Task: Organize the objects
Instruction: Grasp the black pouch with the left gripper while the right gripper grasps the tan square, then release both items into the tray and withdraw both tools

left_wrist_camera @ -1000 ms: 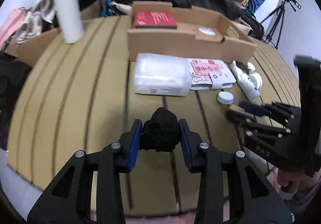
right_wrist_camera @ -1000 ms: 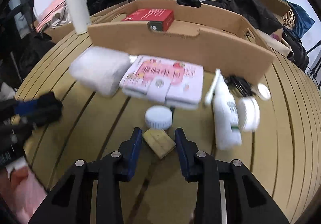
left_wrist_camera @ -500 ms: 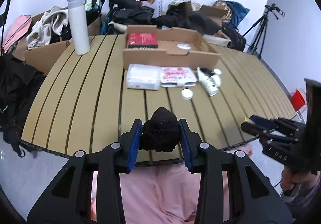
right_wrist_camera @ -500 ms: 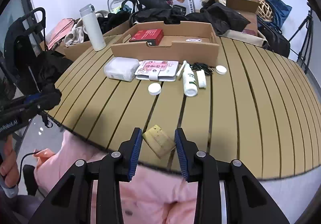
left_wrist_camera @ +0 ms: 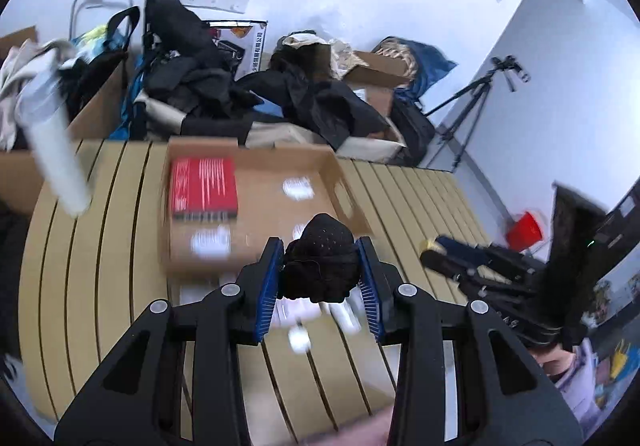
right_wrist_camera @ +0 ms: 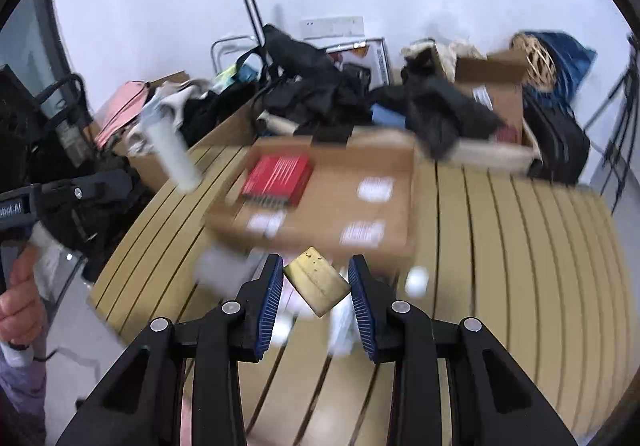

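Black and knobbly, a bundled fabric piece (left_wrist_camera: 320,262) sits clamped between the blue pads of the left gripper (left_wrist_camera: 320,278), low in the centre of the left wrist view. The right gripper (right_wrist_camera: 316,286) has its jaws closed on a tan block (right_wrist_camera: 316,282), held cornerwise with one corner pointing up, at lower centre of the right wrist view. Both held things hang above the slatted wooden bench (left_wrist_camera: 100,266), clear of its surface.

Behind them, at mid-frame in both views, lies a shallow cardboard tray (right_wrist_camera: 332,206), blurred. A red box (right_wrist_camera: 278,180) lies in its upper left part, and white labels show on the tray's bare floor.

A white bottle (left_wrist_camera: 52,154) stands at the left edge of the left wrist view, smeared by blur. Below the jaws, small pale items on the bench are too blurred to name.

In the left wrist view the right gripper (left_wrist_camera: 430,250) shows at the right edge, the block's yellowish tip just visible. In the right wrist view the person's hand (right_wrist_camera: 20,294) grips the left gripper's handle at the far left. Dark bags and cartons pile along the wall at the top of both frames.
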Demonstrator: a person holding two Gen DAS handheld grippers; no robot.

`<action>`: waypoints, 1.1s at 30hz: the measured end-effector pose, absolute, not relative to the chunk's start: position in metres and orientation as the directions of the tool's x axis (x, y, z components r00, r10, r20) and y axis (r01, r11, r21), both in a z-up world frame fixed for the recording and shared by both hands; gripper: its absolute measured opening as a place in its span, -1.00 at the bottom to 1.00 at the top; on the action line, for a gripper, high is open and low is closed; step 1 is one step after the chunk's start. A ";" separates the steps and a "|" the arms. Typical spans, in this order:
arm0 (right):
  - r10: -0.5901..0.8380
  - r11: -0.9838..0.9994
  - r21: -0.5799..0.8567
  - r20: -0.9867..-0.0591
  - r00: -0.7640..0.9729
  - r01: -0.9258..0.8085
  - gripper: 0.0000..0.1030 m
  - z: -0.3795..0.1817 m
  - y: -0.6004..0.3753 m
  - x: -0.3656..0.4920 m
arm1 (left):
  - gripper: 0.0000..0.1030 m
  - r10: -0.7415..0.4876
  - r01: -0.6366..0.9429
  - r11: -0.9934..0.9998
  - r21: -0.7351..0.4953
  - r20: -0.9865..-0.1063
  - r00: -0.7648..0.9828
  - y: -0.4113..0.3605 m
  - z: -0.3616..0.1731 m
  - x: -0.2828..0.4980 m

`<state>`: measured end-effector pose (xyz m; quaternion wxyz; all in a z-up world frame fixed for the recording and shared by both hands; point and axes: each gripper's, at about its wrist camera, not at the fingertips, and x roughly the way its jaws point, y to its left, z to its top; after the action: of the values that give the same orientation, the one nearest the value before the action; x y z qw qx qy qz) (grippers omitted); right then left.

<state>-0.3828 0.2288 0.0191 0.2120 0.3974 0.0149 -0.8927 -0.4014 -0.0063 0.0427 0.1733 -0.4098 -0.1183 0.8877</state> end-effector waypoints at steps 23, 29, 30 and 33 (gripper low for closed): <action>-0.261 -0.951 0.147 -0.854 -0.450 0.272 0.53 -0.115 0.189 -0.661 | 0.64 0.324 -0.065 -0.940 -0.334 -0.821 -0.469 0.005 -0.111 -0.613; -0.273 -0.942 0.133 -0.837 -0.474 0.307 0.70 -0.061 0.208 -0.619 | 0.76 0.239 -0.079 -0.969 -0.233 -0.816 -0.526 -0.015 -0.049 -0.568; -0.268 -0.941 0.122 -0.839 -0.474 0.315 0.70 -0.052 0.210 -0.610 | 0.80 0.214 -0.080 -0.976 -0.203 -0.818 -0.535 -0.020 -0.038 -0.558; -0.200 -0.942 0.033 -0.854 -0.480 0.333 0.70 -0.017 0.223 -0.575 | 0.93 0.078 -0.048 -0.997 -0.062 -0.847 -0.527 -0.033 -0.009 -0.527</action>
<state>-0.5745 0.2232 -0.0170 0.1556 0.4853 0.0686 -0.8576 -0.5271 -0.0330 -0.0087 0.0359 -0.4852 -0.0155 0.8735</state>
